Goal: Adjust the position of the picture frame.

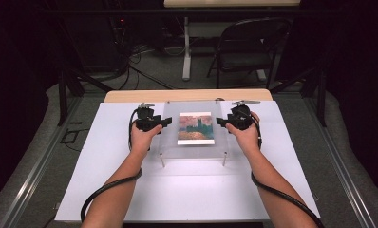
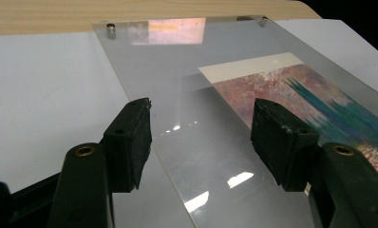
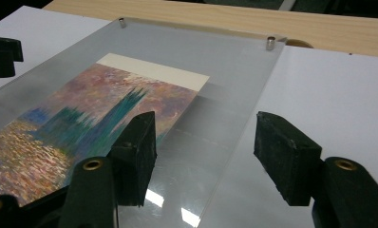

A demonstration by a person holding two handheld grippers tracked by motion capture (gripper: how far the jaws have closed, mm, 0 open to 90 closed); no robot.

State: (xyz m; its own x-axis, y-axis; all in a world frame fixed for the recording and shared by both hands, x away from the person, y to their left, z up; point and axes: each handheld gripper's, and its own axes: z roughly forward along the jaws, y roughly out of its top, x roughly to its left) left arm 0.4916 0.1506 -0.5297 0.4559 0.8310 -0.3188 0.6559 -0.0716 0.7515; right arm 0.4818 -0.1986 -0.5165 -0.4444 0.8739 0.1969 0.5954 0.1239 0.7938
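A: High view. Clear acrylic panel (image 1: 195,129) sits raised on short metal standoffs over the white sheet (image 1: 106,180) covering the bench (image 1: 130,96). A painted print (image 1: 194,128) lies under the panel, near its middle.

B: Hand-held grippers?

A: Left hand-held gripper (image 1: 164,122) is at the panel's left edge, right hand-held gripper (image 1: 219,121) at its right edge, both pointing inward toward the print. A cable trails from each down along the forearm. A folding chair (image 1: 246,47) stands on the floor beyond the bench.

B: Left gripper view?

A: Left hand-held gripper (image 2: 201,135) has its jaws wide apart, straddling the panel's (image 2: 187,95) near edge. One jaw is over the white sheet (image 2: 40,95), the other over the panel close to the print (image 2: 320,104). Pads do not press on anything; nothing held. Two standoffs (image 2: 111,30) show at the far corners.

B: Right gripper view?

A: Same arrangement mirrored. Right hand-held gripper (image 3: 205,142) is wide open, its jaws on either side of the panel's (image 3: 211,61) edge, one over the print's (image 3: 82,123) corner, one over the white sheet (image 3: 329,95). No grip; whether the pads touch the acrylic, cannot tell. The left gripper's jaw tip (image 3: 2,54) shows at the far edge.
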